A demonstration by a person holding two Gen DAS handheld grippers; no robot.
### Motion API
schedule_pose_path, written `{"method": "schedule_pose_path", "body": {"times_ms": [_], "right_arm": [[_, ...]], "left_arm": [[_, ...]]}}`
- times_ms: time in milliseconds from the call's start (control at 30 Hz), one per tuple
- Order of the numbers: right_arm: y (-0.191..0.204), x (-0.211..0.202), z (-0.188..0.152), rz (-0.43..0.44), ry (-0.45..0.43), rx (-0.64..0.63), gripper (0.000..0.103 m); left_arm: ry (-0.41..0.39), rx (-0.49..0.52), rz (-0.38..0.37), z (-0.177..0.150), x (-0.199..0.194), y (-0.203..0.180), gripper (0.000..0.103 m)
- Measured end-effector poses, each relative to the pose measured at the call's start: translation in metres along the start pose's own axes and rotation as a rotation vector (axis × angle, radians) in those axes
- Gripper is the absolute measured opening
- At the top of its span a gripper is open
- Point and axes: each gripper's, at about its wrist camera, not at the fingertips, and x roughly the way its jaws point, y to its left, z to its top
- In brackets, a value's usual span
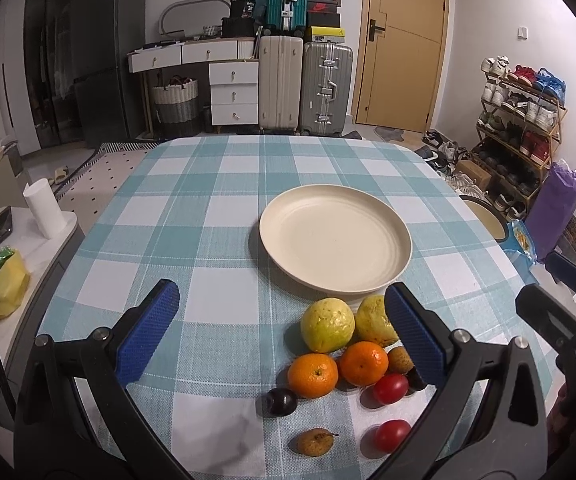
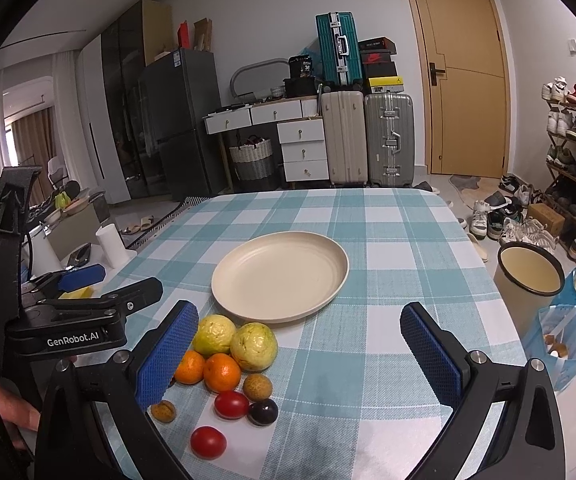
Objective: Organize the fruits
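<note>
An empty cream plate (image 1: 335,240) (image 2: 279,276) sits mid-table on the checked cloth. In front of it lies a cluster of fruit: two yellow-green guavas (image 1: 328,330) (image 2: 254,341), two oranges (image 1: 312,375) (image 2: 222,372), two red tomatoes (image 1: 390,388) (image 2: 207,442), a dark plum (image 1: 281,401) (image 2: 263,412) and small brown fruits (image 1: 315,441) (image 2: 257,386). My left gripper (image 1: 283,340) hangs open over the near table, the fruit close to its right finger. My right gripper (image 2: 300,354) is open too, the fruit by its left finger. Neither holds anything.
The other gripper's body (image 2: 71,320) shows at the left of the right wrist view. Right of the table stand a cream bin (image 2: 530,280) and a blue snack bag (image 2: 568,332). A paper roll (image 1: 43,210) stands on a side table at left. Suitcases, drawers and a shoe rack line the far room.
</note>
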Motion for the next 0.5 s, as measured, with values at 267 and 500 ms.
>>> {"method": "schedule_pose_path", "body": {"times_ms": [267, 500], "right_arm": [[-0.001, 0.008, -0.004, 0.002, 0.019, 0.010, 0.103], [-0.008, 0.025, -0.010, 0.005, 0.056, 0.027, 0.103]], "left_arm": [[0.075, -0.039, -0.092, -0.001, 0.023, 0.011, 0.102], [0.182, -0.066, -0.173, -0.009, 0.060, 0.020, 0.102]]}}
